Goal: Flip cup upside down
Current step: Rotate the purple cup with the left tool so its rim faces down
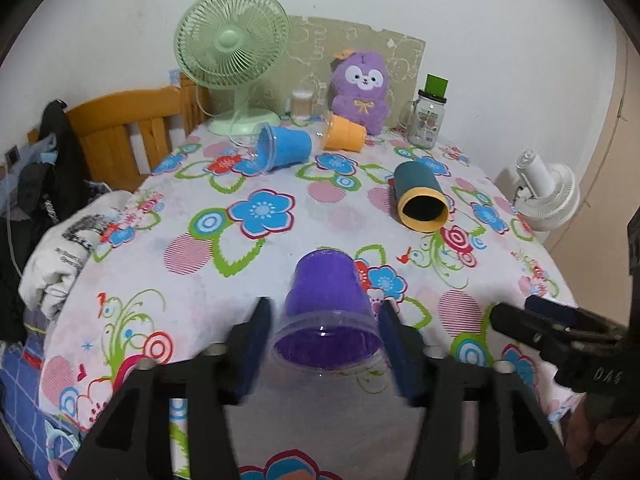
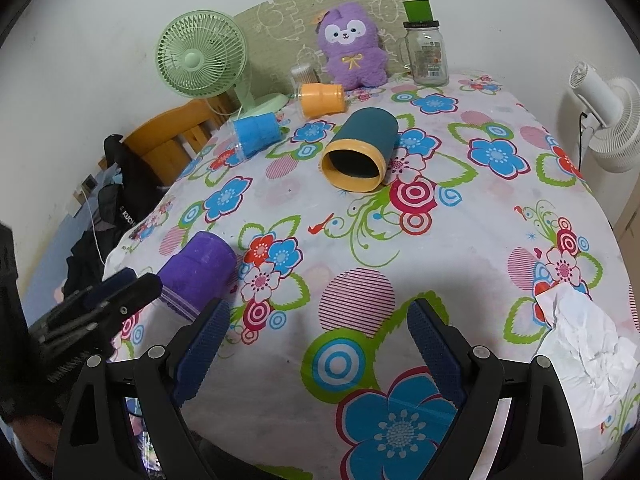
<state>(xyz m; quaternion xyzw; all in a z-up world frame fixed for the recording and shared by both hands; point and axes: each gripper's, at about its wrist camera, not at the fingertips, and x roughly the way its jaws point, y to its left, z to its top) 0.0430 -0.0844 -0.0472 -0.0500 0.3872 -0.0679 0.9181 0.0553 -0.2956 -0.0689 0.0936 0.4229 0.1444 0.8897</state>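
Note:
A purple cup (image 1: pixel 326 304) lies on its side on the flowered tablecloth (image 1: pixel 208 280), mouth toward the left wrist camera. My left gripper (image 1: pixel 324 320) is open with its blue pads either side of the cup's clear rim, a small gap on each side. The cup also shows at the left of the right wrist view (image 2: pixel 198 268), with the left gripper (image 2: pixel 116 292) at it. My right gripper (image 2: pixel 318 320) is open and empty over the cloth near the front, to the right of the cup. It shows in the left wrist view (image 1: pixel 532 312) at the right.
A teal cup with a yellow rim (image 2: pixel 358 152), a blue cup (image 2: pixel 256 130) and an orange cup (image 2: pixel 320 98) lie on their sides further back. A green fan (image 2: pixel 200 56), a purple plush (image 2: pixel 352 46) and a glass jar (image 2: pixel 426 54) stand at the back. Crumpled tissue (image 2: pixel 580 340) lies at the right.

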